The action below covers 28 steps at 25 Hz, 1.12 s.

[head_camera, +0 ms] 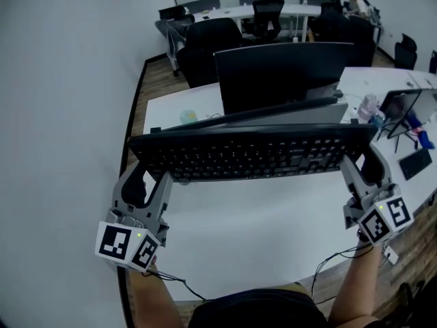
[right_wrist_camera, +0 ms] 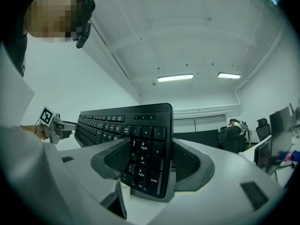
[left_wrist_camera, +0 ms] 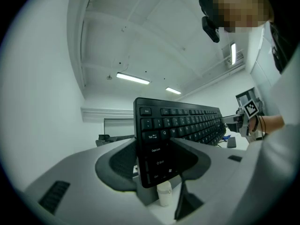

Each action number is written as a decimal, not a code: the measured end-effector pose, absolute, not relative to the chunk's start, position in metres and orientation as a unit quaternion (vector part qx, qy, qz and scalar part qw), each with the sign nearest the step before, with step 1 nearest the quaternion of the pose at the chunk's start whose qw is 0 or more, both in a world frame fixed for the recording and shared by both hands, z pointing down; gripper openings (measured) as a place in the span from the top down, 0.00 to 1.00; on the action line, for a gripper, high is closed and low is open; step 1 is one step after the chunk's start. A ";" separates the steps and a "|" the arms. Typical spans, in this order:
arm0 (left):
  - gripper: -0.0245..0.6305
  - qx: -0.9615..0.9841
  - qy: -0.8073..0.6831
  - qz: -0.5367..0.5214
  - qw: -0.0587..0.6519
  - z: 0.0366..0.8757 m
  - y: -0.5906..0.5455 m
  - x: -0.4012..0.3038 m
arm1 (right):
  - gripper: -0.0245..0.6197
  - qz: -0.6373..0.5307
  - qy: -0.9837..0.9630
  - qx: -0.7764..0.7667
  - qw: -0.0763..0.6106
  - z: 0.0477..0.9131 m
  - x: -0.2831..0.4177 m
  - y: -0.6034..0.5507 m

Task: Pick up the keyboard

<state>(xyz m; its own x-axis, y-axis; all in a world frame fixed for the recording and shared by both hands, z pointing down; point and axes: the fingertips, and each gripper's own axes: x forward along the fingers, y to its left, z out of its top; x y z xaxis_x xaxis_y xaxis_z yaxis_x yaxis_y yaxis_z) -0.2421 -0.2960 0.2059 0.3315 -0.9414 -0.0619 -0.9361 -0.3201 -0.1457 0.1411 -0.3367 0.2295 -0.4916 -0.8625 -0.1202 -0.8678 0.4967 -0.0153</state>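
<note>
Left gripper: grey moulded body; two curved jaws lined with black ribbed pads.
Right gripper: matched in grey, with the same black pads.
Marker cubes: white faces printed with black square patterns; one is fitted to each gripper, and a small green light is set in each.
Cables: thin and black, one run from each gripper.
Headgear: a black unit is worn on the head.

Open desk top beneath the keyboard; monitor just behind it, wall to the left
</note>
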 end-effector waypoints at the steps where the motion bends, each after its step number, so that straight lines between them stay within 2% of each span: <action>1: 0.63 -0.812 0.578 -0.016 0.079 0.206 -0.296 -0.242 | 0.51 0.026 0.863 -0.501 0.057 0.229 0.141 -0.337; 28: 0.63 -0.808 0.584 -0.018 0.081 0.208 -0.293 -0.244 | 0.51 0.044 0.857 -0.510 0.059 0.223 0.139 -0.335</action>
